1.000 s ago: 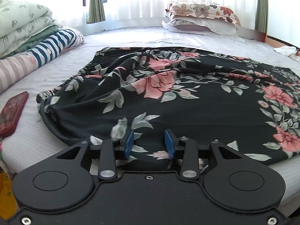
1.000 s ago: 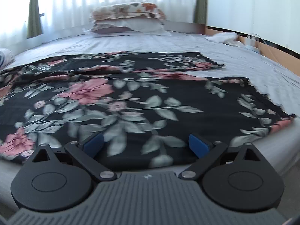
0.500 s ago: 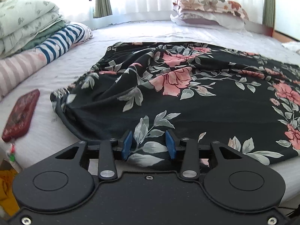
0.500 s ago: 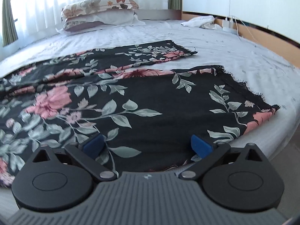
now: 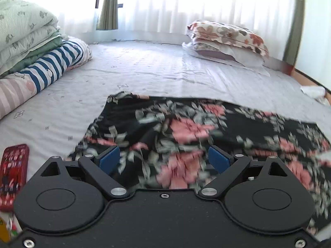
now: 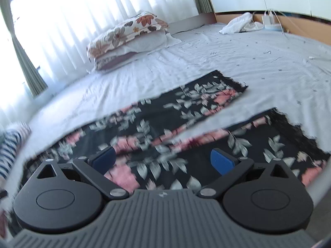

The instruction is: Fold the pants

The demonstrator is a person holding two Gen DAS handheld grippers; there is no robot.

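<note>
— Since the half-second-old frames were taken, what differs?
— Left gripper [image 5: 163, 158] has gone from fingers nearly together on the waist edge to fingers spread wide, nothing between them; both views are raised and motion-blurred.
— Count, largest down?
— One bed [image 5: 144, 70]; one pair of floral pants [image 5: 186, 128] flat on it, two legs apart toward the right [image 6: 206, 101]; two stacked pillows [image 5: 225, 41]; one red phone [image 5: 13, 171] at the left edge.
— Pose?
— Right gripper [image 6: 163, 161] tilted, spread, empty, above the near leg.
</note>
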